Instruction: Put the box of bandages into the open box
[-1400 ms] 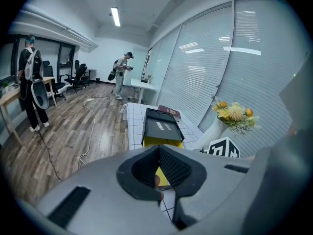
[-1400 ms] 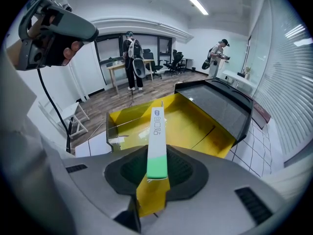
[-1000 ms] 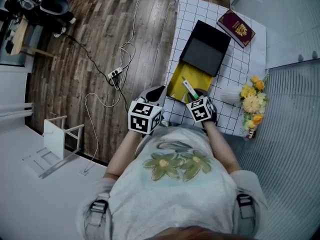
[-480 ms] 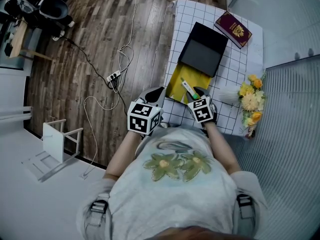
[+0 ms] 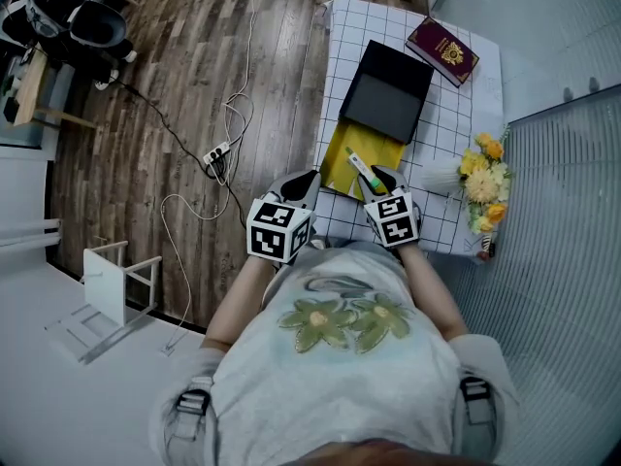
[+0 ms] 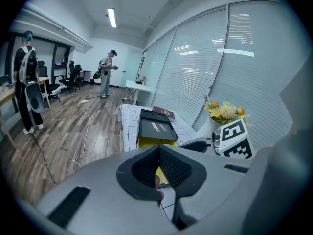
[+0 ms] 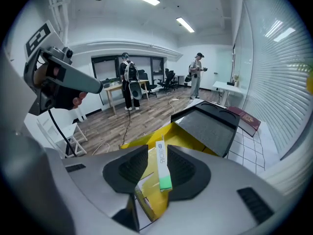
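The open box [image 5: 338, 155] lies on the grid-patterned table with its yellow inside [image 7: 191, 137] showing, and its black lid [image 5: 386, 93] rests over the far end. A slim white and green bandage box [image 5: 356, 166] stands tilted over the box's near end. It sits between the jaws of my right gripper [image 5: 380, 175], which are closing. In the right gripper view the bandage box [image 7: 162, 166] leans by the right pad, with a gap to the left pad. My left gripper [image 5: 303, 178] hovers at the table's near left edge, shut and empty.
A maroon booklet [image 5: 442, 51] lies at the table's far right corner. Yellow flowers [image 5: 482, 187] stand along the right edge beside a glass wall. Cables and a power strip [image 5: 215, 150] trail over the wooden floor to the left. Two people [image 7: 128, 87] stand far off.
The head view has drifted slightly. The bandage box stays between the right jaws over the yellow box, and the left gripper holds its place.
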A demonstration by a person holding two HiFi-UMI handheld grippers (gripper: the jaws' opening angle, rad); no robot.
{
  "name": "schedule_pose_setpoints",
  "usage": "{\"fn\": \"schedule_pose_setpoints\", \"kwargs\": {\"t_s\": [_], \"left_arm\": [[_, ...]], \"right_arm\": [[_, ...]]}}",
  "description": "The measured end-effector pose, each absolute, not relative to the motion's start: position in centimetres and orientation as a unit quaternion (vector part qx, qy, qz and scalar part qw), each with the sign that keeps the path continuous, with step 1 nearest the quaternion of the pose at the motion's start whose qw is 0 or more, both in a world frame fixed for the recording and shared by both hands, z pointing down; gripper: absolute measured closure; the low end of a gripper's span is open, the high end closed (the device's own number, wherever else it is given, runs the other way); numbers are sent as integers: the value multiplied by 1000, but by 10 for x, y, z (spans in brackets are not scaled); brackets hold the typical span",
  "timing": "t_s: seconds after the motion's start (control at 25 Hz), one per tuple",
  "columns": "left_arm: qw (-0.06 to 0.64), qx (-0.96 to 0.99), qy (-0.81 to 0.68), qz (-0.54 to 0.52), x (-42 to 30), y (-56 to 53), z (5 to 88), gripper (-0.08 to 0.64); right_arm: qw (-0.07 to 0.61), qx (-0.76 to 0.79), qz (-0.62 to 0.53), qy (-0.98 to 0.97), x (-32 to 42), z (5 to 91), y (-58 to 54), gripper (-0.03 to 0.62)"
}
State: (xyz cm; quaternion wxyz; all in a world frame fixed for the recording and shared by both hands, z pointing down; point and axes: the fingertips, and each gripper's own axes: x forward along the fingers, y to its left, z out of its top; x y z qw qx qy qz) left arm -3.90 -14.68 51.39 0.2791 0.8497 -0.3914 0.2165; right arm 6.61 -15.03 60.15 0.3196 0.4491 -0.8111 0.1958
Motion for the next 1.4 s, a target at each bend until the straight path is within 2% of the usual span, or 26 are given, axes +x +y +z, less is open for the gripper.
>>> {"fn": "schedule_pose_setpoints", "kwargs": {"t_s": [0.16,0.36,0.52,1.4], "left_arm": [[278,852,-387,217,-38,-142,514,552],[277,855,-380,219,-37,-136,514,552],[276,859,-372,219,-34,-132,514,552],[258,875,-338,229,-30,-98,511,552]], "right_arm": [[300,466,182,-812,69,588,-147,534],[262,479,183,-818,69,571,-140,580],[237,477,185,-826,65,558,-130,586],[220,510,169,-814,61,527,-96,586]]}}
